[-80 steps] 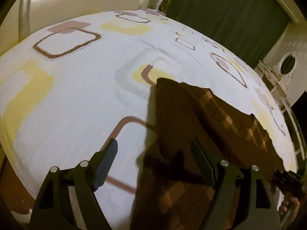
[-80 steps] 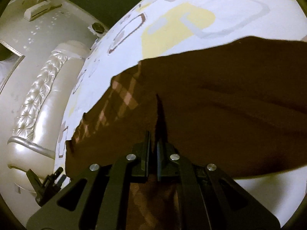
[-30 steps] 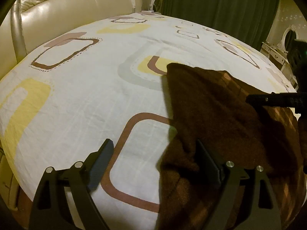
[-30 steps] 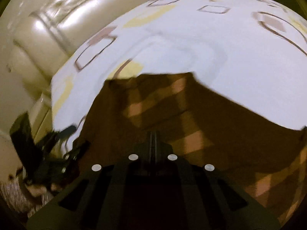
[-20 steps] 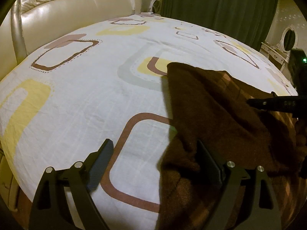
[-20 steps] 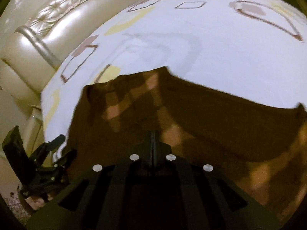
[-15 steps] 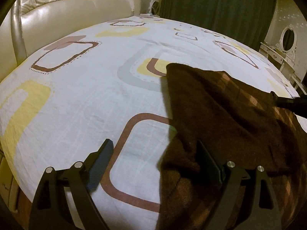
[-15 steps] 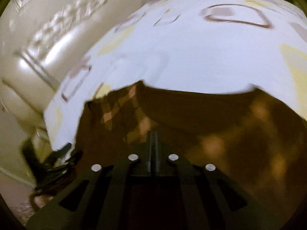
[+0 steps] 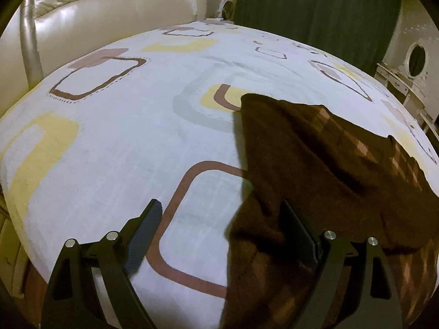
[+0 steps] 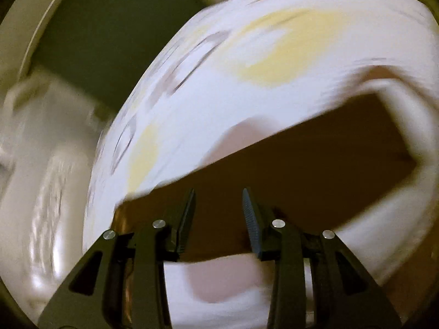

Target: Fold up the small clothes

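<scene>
A dark brown checked cloth (image 9: 323,170) lies on the bed's white patterned sheet (image 9: 115,137), partly folded over itself with a raised fold near my left gripper. My left gripper (image 9: 222,213) is open and holds nothing; its right finger (image 9: 299,230) rests against the cloth's near left edge. In the blurred right wrist view the cloth (image 10: 301,164) lies flat ahead. My right gripper (image 10: 219,200) is open just above its near edge and holds nothing.
A cream tufted leather headboard (image 9: 104,8) runs along the far left. Dark green curtains (image 9: 315,8) hang at the back. A white dresser with an oval mirror (image 9: 415,57) stands at the right past the bed edge.
My right gripper has opened and let go of the cloth, and swung fast so its view is blurred. The lifted part of the cloth has dropped onto the bed. My left gripper has stayed put.
</scene>
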A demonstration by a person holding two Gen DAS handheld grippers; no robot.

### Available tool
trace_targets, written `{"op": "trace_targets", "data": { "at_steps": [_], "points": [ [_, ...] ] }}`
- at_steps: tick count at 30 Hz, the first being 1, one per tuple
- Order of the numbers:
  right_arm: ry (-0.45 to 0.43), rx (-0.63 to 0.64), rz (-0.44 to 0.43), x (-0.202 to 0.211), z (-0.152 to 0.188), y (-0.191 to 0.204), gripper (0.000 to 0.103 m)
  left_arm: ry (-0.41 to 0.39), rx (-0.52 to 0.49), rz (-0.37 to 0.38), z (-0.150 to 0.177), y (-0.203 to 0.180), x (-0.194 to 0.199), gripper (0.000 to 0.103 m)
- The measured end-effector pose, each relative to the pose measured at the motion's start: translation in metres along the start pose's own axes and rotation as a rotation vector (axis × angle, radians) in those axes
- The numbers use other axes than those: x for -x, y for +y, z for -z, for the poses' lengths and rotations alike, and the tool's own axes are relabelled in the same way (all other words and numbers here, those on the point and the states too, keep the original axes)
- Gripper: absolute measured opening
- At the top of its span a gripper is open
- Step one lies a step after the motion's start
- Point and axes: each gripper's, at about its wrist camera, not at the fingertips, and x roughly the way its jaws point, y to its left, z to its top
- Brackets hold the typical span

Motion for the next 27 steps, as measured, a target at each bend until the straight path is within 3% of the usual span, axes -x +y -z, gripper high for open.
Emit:
{"op": "trace_targets", "data": {
  "at_steps": [4,8,11,13,17,20,23,24,27],
  "points": [
    [-0.14,-0.115,0.103,0.044,-0.019,-0.068,0.035,0.012,0.029,-0.013,0.001,0.0,0.007,0.087],
    [-0.166,-0.22,0.109,0.049,-0.024,-0.111,0.035,0.017,0.014,-0.033,0.002,-0.004,0.014,0.087],
    [-0.145,-0.259,0.073,0.038,-0.024,-0.124,0.038,0.015,0.005,-0.042,0.002,-0.004,0.022,0.087],
    [-0.142,-0.262,0.049,0.034,-0.023,-0.124,0.046,0.013,0.003,-0.044,0.003,-0.003,0.026,0.087],
    [-0.123,-0.245,0.018,0.026,-0.022,-0.111,0.047,0.01,0.015,-0.044,0.004,0.001,0.032,0.087],
    [-0.093,-0.234,-0.021,0.02,-0.02,-0.101,0.039,0.02,0.022,-0.048,0.005,0.002,0.032,0.087],
    [-0.056,-0.199,-0.006,0.01,-0.022,-0.089,0.008,0.028,0.034,-0.048,0.005,0.005,0.032,0.087],
    [-0.052,-0.192,0.001,0.007,-0.022,-0.087,0.004,0.028,0.036,-0.047,0.005,0.006,0.033,0.087],
    [-0.082,-0.192,0.018,0.01,-0.025,-0.083,0.003,0.031,0.033,-0.041,0.003,0.006,0.036,0.087]
  ]
}}
